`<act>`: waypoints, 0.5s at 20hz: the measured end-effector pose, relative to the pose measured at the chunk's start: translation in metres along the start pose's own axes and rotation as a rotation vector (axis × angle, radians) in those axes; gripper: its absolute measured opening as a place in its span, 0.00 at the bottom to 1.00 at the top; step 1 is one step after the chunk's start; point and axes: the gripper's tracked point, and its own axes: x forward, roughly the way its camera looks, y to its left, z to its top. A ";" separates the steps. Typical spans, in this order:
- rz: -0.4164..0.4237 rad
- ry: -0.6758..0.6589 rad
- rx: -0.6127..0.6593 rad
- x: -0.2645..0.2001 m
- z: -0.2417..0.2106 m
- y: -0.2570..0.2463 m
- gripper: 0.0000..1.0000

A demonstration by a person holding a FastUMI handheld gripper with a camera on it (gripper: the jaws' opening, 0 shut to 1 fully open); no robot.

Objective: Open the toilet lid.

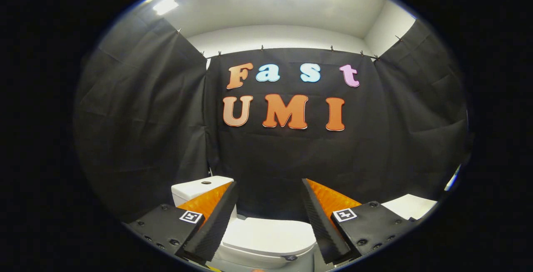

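The tool [270, 205], held well above a closed toilet, hangs with its two ridged black fingers [216, 222] spread wide and nothing between them, a stance that looks like the start of an approach and not a grip. Orange backing runs along the outer side of each finger, and a small square marker sits on each black mount behind. Between and just below the fingers lies the white toilet lid [266, 234], flat down on the seat, its rounded front edge nearest the tool; the lid has not yet been lifted. Beyond the left finger stands the white cistern [200, 188], partly hidden by that finger, with a flush button on its top. Beside the right finger's mount shows the corner of a flat white surface [410, 205], too little of it to say what it is. Behind everything hangs the black cloth wall [141, 130], clipped along its top, under a white ceiling with bright lights. By this reading, the open fingers must drop to the lid's front edge
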 end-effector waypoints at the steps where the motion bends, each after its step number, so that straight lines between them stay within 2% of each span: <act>1: -0.003 -0.001 0.004 0.002 -0.004 -0.002 0.98; 7: 0.003 0.001 0.047 0.013 -0.040 -0.012 0.98; 10: -0.025 0.015 0.067 0.021 -0.068 -0.027 0.98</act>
